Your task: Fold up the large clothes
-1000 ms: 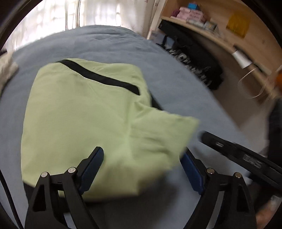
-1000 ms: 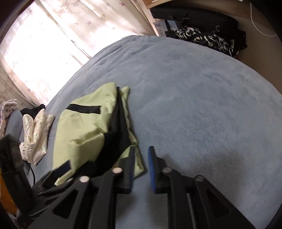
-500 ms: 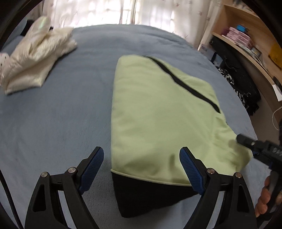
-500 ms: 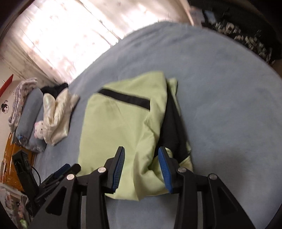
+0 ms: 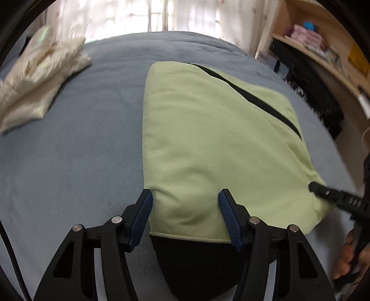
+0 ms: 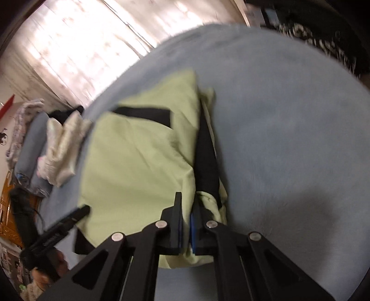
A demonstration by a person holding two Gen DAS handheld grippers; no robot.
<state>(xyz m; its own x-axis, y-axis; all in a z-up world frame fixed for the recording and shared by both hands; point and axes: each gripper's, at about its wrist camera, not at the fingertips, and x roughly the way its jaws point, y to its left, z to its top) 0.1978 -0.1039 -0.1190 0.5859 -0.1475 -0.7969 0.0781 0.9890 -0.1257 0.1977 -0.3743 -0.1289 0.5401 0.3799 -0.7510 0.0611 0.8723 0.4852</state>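
A pale green garment [image 5: 208, 143] with black trim lies folded into a thick, roughly rectangular bundle on a blue-grey bedspread [image 5: 69, 162], its long side running away from the cameras toward a bright curtained window [image 5: 161, 16]. A narrow black stripe [image 5: 249, 97] crosses the top layer on a slant, and a black panel [image 5: 196, 259] sticks out from under the green cloth at the near end; in the right wrist view a second black strip [image 6: 205, 152] shows along the bundle's right edge, where the layers overlap loosely. The left gripper [image 5: 185, 215] hangs over the near left corner of the bundle, its blue-padded jaws about half open and closing, with the green hem between them; the left pad sits right at the cloth's side edge and the right pad lies over the top layer, and neither yet pinches the fabric. The right gripper [image 6: 186, 222] is at the near right corner, its jaws drawn almost together with a fold of green fabric pinched between the pads. Each view catches the other gripper's tip at the bundle's opposite corner, along with part of the person's hand [image 5: 349, 257] on its handle. A cream, shiny cloth bundle [image 5: 39, 78] lies well apart to the left on the bedspread. Wooden shelves [image 5: 323, 53] with boxes and dark bags stand to the right, beyond the bed.
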